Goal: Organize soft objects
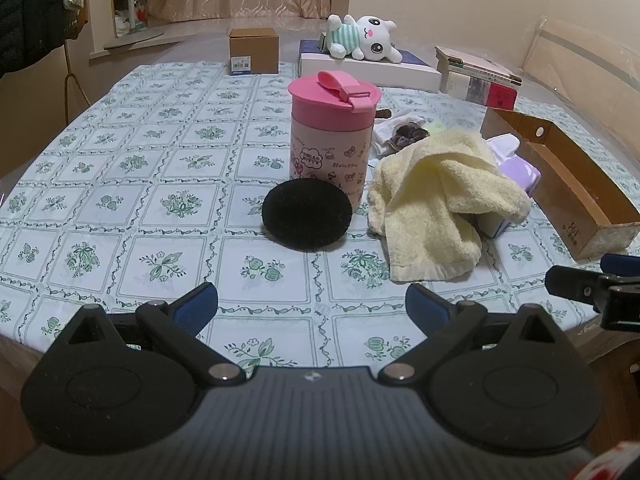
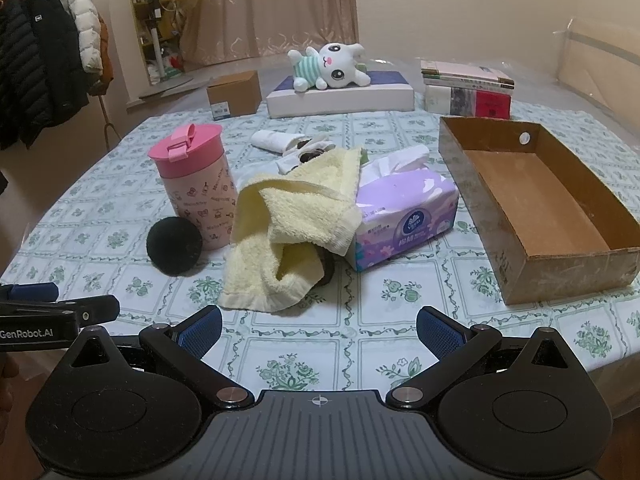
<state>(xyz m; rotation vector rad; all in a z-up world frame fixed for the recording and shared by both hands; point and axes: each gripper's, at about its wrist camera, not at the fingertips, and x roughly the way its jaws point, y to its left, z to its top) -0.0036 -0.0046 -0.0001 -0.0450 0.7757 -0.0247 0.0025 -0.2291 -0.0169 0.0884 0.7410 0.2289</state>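
A crumpled pale yellow towel (image 1: 436, 200) (image 2: 296, 220) lies mid-table, draped partly over a purple tissue pack (image 2: 404, 216) (image 1: 520, 170). A black round soft pad (image 1: 307, 214) (image 2: 174, 246) lies in front of a pink lidded cup (image 1: 330, 132) (image 2: 196, 184). A white plush rabbit (image 1: 362, 38) (image 2: 330, 66) lies on a flat box at the far edge. An empty open cardboard box (image 2: 560, 280) (image 1: 592, 232) stands on the right. My left gripper (image 1: 312, 304) is open and empty, above the near table edge. My right gripper (image 2: 320, 328) is open and empty, short of the towel.
White and dark small cloth items (image 2: 292, 144) (image 1: 400, 134) lie behind the towel. A small brown carton (image 1: 254, 50) (image 2: 234, 94), a flat white box (image 2: 340, 98) and stacked books (image 2: 468, 92) (image 1: 478, 80) line the far edge. Coats (image 2: 44, 64) hang at the left.
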